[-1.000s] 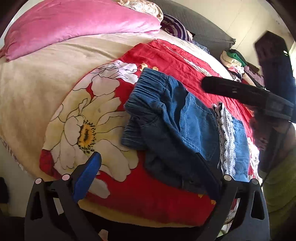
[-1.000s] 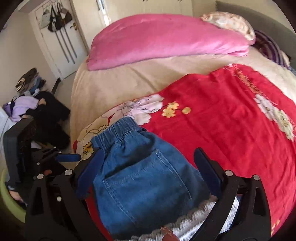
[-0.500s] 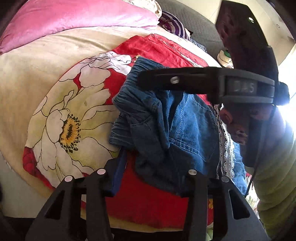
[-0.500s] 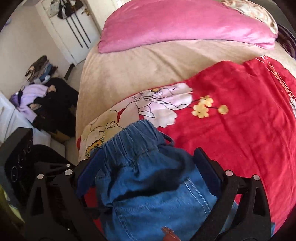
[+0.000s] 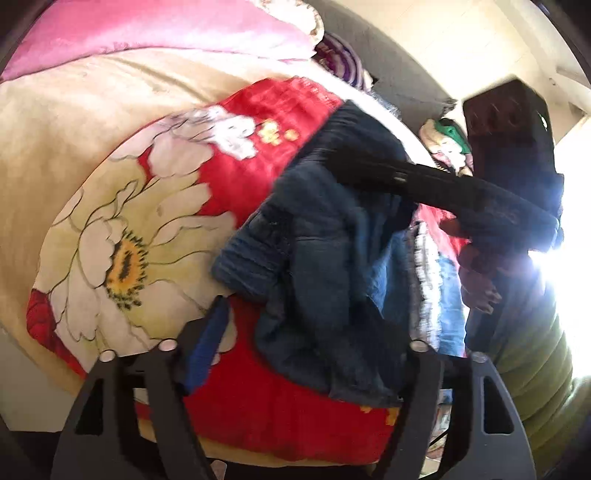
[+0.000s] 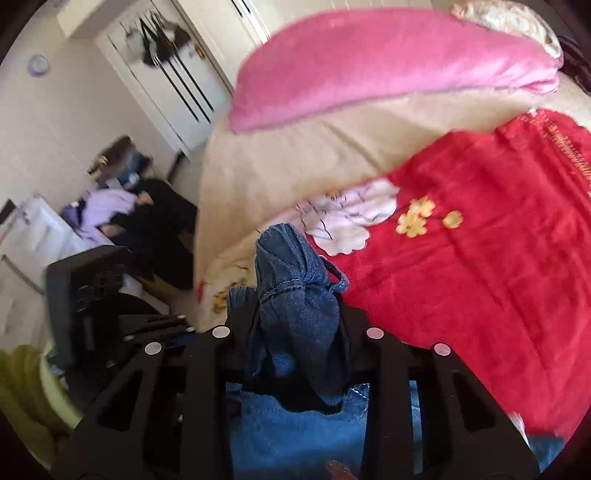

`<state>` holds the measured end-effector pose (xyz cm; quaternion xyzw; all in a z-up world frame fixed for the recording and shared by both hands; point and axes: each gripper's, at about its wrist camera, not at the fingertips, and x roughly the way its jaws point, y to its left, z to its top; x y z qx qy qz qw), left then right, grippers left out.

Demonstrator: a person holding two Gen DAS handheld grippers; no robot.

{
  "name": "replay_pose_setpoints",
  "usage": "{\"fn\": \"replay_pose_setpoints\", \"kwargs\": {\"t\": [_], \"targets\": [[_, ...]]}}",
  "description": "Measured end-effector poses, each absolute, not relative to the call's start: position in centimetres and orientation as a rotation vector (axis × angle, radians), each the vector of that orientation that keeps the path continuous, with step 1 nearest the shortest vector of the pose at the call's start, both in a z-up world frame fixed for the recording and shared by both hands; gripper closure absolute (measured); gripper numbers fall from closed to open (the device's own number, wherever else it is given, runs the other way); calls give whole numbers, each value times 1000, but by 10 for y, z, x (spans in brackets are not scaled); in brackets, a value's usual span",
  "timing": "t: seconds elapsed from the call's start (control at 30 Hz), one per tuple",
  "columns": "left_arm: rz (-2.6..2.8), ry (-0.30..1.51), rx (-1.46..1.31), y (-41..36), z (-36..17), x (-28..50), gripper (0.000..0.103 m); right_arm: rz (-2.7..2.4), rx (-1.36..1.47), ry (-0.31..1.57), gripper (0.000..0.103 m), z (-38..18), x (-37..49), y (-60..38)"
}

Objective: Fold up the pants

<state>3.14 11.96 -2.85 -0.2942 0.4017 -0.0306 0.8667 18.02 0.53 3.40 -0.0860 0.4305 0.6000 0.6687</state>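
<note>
The blue denim pants (image 5: 332, 266) lie bunched on the red flowered blanket (image 5: 258, 177) that covers the bed (image 5: 74, 122), near its front edge; in the left wrist view the elastic waistband points up and away toward the pink pillow (image 5: 147, 33), while the lace-trimmed end trails down to the right, so the long axis runs slantwise from far left to near right; the right claw (image 6: 297, 332) is closing and pinches a gathered fold of the waistband, which stands up between its fingers (image 6: 221, 354); the left claw (image 5: 306, 339) is opening, spread wide, its blue-padded left finger over the blanket just beside the denim and its right finger at the cloth's near edge, with no grip visible; a green sleeve (image 5: 528, 350) shows at the right.
</note>
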Motion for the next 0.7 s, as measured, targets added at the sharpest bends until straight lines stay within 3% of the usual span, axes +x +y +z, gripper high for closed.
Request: {"fn": "replay_pose_setpoints", "kwargs": {"t": [0.4, 0.43, 0.53, 0.7], "targets": [[-373, 761, -565, 36, -6, 46, 30, 1340, -22, 844, 76, 69, 178, -113], [-390, 746, -548, 31, -2, 45, 30, 1332, -2, 834, 73, 69, 178, -124], [-472, 706, -479, 5, 7, 43, 30, 1285, 98, 814, 46, 68, 179, -163], [-601, 757, -374, -32, 1, 43, 30, 1085, 219, 808, 42, 50, 177, -240]]}}
